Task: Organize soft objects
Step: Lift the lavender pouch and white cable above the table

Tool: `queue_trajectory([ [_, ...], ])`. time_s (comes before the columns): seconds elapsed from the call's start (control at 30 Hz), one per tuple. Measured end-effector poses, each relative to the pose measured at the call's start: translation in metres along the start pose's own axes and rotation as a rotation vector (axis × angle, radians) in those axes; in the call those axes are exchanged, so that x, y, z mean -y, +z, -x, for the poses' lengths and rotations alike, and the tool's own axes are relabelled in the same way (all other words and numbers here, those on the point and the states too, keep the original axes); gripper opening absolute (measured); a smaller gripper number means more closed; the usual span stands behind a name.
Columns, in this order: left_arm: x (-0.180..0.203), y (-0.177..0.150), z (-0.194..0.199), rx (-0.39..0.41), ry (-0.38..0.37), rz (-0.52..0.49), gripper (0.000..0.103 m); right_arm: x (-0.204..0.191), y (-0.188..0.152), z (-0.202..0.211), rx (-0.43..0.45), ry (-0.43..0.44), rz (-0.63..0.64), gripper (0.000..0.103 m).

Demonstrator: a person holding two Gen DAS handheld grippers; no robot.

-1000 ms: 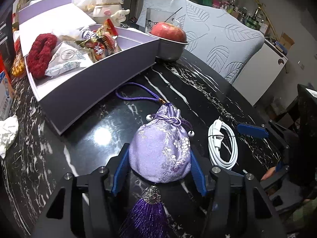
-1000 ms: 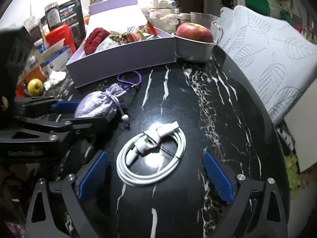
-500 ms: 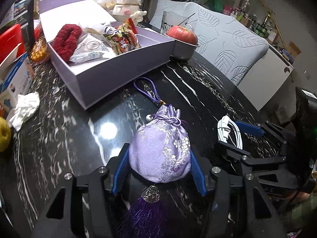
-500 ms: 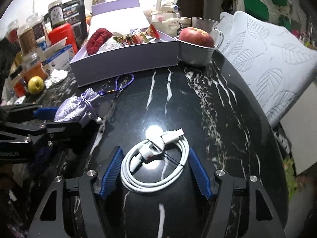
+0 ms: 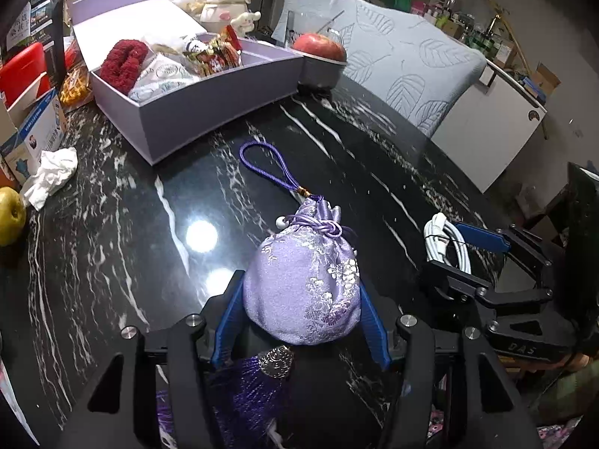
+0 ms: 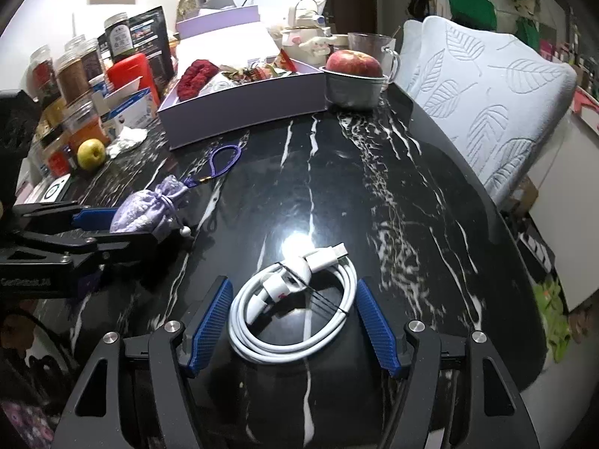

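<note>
A lilac brocade pouch point(image 5: 295, 262) with a purple tassel sits between the blue pads of my left gripper point(image 5: 299, 280), which is shut on it; its cord loop trails on the black marble table point(image 5: 112, 262). My right gripper point(image 6: 292, 282) is shut on a coiled white charging cable point(image 6: 273, 288), its pads against both sides of the coil. The right wrist view shows the left gripper point(image 6: 93, 224) and pouch point(image 6: 146, 209) at the left. In the left wrist view the right gripper point(image 5: 460, 247) and cable point(image 5: 445, 239) are at the right. The open lavender box point(image 5: 209, 112) lies beyond.
The box holds a red scrunchie point(image 5: 125, 61) and snack packets point(image 5: 215, 56). A red apple in a metal bowl point(image 6: 352, 82) stands by its right end. A green apple point(image 5: 9, 211), crumpled tissue point(image 5: 50, 176) and jars point(image 6: 71, 71) crowd the left. A leaf-patterned cushion point(image 6: 479, 93) flanks the table's right edge.
The right gripper's jaws went from wide apart to closed on the cable coil. Both grippers have drawn back from the lavender box, the left one carrying the pouch.
</note>
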State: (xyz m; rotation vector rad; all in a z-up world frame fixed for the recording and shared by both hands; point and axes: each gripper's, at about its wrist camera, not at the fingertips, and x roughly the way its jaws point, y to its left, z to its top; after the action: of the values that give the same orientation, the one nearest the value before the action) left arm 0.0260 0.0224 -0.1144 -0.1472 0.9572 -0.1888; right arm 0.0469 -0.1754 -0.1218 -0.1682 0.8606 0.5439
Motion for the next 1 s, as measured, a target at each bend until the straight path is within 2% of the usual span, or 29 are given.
queue_trajectory([
  [0.23,0.004,0.001,-0.005,0.012,0.039,-0.014,0.057,-0.010,-0.010,0.000,0.013,-0.044,0.035,0.072],
  [0.33,0.004,0.002,-0.007,0.021,0.044,-0.018,0.057,-0.014,-0.012,-0.002,0.016,-0.064,0.052,0.090],
  [0.5,0.003,0.003,-0.008,0.029,0.048,-0.025,0.058,-0.015,-0.016,-0.004,0.044,-0.074,0.034,0.092],
  [0.53,0.002,0.003,-0.007,0.032,0.047,-0.024,0.058,-0.014,-0.016,-0.004,0.050,-0.074,0.032,0.091],
  [0.63,0.000,0.003,-0.007,0.049,0.041,-0.008,0.057,-0.014,-0.019,-0.001,0.076,-0.088,0.025,0.068],
  [0.87,0.000,0.000,-0.002,0.065,0.042,0.007,0.053,-0.012,-0.018,0.002,0.073,-0.085,0.016,0.066],
  [1.0,-0.003,0.001,0.007,0.093,0.044,0.029,0.053,-0.006,-0.019,0.008,0.086,-0.032,-0.020,0.066],
])
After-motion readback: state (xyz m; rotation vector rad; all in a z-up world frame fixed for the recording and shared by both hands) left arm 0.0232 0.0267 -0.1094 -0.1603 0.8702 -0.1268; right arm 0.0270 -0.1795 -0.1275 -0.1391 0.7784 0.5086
